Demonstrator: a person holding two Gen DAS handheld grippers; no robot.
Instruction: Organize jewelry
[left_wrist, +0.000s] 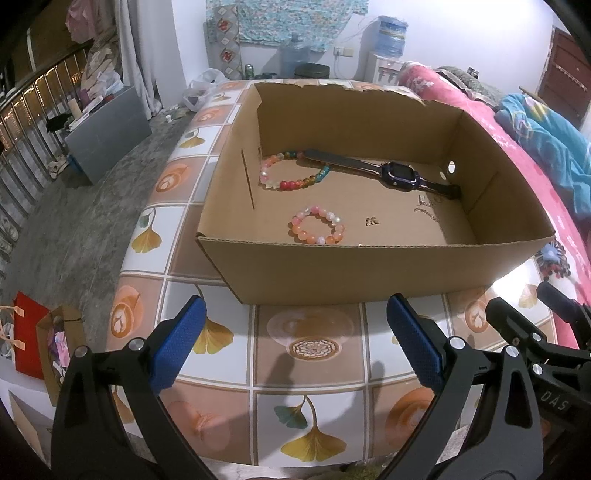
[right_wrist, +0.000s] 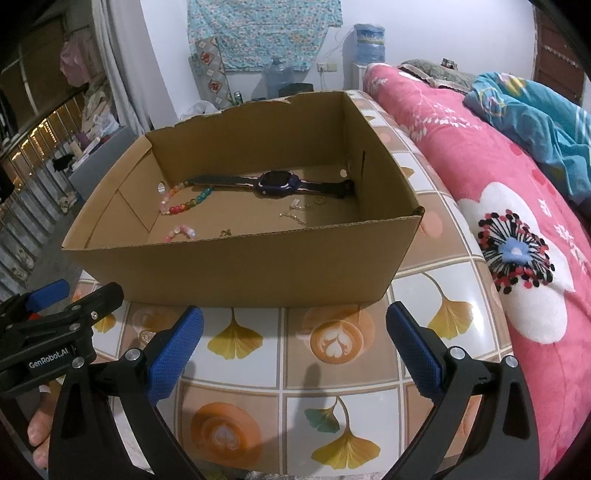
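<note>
Hovering over the patterned tabletop (left_wrist: 306, 373) short of the cardboard box (left_wrist: 354, 269), both tools empty; left gripper (left_wrist: 295, 347) jaws spread wide, blue pads (left_wrist: 177, 343) gripping nothing; right gripper (right_wrist: 295, 350) the same, wide apart, pads (right_wrist: 417, 350) clear of everything; jewelry all sits on the box floor: multicolour bead bracelet (left_wrist: 291, 171) at the far-left corner, touching the end of the watch strap; dark smartwatch (left_wrist: 399, 173) laid flat along the back wall, strap stretched out both ways; pink-orange bead bracelet (left_wrist: 318, 229) nearer the front wall, apart from the first bracelet; small gold clover-shaped piece (left_wrist: 372, 221) just right of it, not touching; thin chain pieces (right_wrist: 295, 216) and a small ring (right_wrist: 320, 200) further right below the watch, detail too fine to tell; box top edge on the far wall is ragged; the box stands on the table just beside a bed with a pink floral blanket (right_wrist: 498, 192); in the right wrist view the left gripper's body shows at the left edge, with a person's fingers (right_wrist: 38, 430) below it; water dispenser (left_wrist: 388, 48) against the back wall.
</note>
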